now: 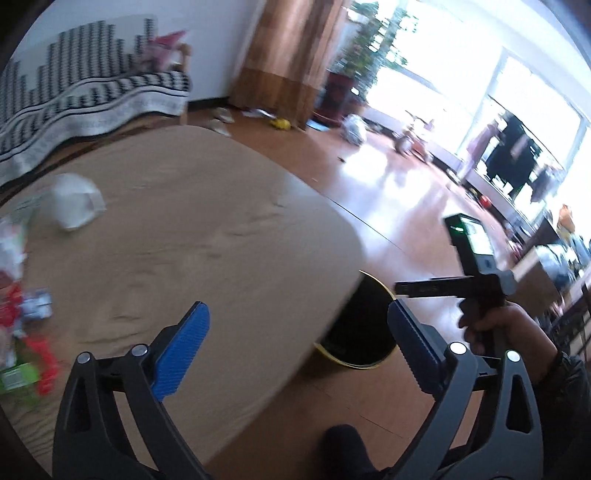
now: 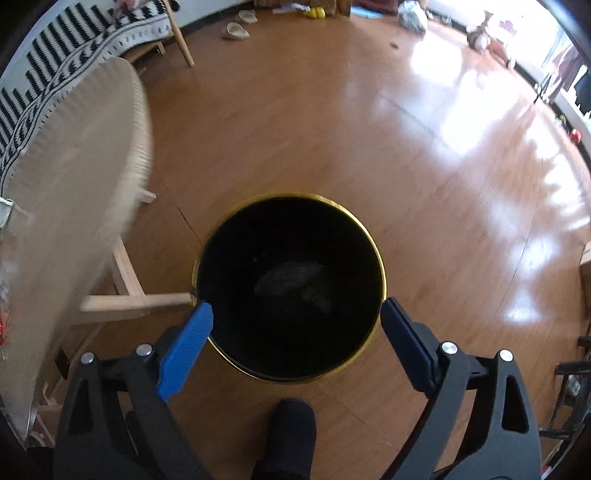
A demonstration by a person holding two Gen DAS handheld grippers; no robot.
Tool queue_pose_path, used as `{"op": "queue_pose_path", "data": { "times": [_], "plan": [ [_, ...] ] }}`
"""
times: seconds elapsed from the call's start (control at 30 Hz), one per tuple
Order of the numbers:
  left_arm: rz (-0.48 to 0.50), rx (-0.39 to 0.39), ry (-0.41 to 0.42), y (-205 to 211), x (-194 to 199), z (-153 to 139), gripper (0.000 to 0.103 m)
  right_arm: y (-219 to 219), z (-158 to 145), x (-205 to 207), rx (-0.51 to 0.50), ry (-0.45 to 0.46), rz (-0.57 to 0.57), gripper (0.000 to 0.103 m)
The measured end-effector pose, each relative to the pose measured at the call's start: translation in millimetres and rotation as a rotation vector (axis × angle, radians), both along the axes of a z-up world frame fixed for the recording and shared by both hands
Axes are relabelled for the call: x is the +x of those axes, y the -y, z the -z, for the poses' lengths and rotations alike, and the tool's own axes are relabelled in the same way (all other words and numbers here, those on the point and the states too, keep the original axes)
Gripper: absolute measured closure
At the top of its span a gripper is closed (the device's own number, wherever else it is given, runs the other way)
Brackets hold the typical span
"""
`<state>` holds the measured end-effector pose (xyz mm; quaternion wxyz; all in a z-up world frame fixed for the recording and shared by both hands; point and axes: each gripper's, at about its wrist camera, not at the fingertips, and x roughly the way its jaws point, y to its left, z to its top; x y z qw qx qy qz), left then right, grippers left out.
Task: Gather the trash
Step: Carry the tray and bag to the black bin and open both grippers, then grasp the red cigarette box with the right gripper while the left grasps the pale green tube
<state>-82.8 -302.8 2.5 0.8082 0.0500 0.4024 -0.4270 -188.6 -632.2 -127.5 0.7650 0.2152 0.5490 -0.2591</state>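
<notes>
Right tongs gape empty above the bin.
Left tongs stand apart over the worktop; trash lies left.

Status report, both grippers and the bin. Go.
Left gripper open, empty, over the table. Right gripper open, empty, above the black bin. White wad still on table. Nothing blocking.

Round tan worktop on pale wooden legs, glossy wood floor, black-and-white patterned sofa, slippers by the wall, potted plant, what looks like hanging clothes at the bright window.
</notes>
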Motion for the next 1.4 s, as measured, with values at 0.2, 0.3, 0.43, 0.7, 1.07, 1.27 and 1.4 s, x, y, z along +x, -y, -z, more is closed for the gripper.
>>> {"op": "queue_pose_path", "data": {
  "times": [0.2, 0.3, 0.43, 0.7, 1.07, 1.27, 1.4],
  "plan": [
    [-0.182, -0.012, 0.0, -83.3, 38.0, -10.9, 0.007, -74.7, -68.2, 44.8, -0.069, 0.183, -0.106, 0.013],
    [-0.283, -0.005, 0.005, -126.1, 57.7, -15.8, 0.007, -140.8, -98.4, 78.9, -0.052, 0.3, -0.231, 0.013],
    [-0.45, -0.011, -0.007, -201.5, 83.7, -16.4, 0.007, -220.6, -112.9, 118.4, 0.075, 0.405, -0.387, 0.013],
    [-0.789, 0.025, -0.072, -342.6, 127.3, 1.9, 0.007, -342.5, -102.2, 180.2, 0.28, 0.424, -0.556, 0.019],
    [-0.854, 0.054, -0.195, -373.5, 158.3, 34.1, 0.007, -382.2, -66.2, 218.2, 0.48, 0.357, -0.557, 0.035],
    [-0.848, 0.09, -0.224, -366.5, 161.1, 53.2, 0.007, -391.6, -53.4, 233.0, 0.567, 0.346, -0.543, 0.038],
    [-0.866, 0.103, -0.244, -368.7, 167.5, 62.9, 0.007, -394.4, -44.8, 240.5, 0.644, 0.349, -0.52, 0.05]
  ]
}}
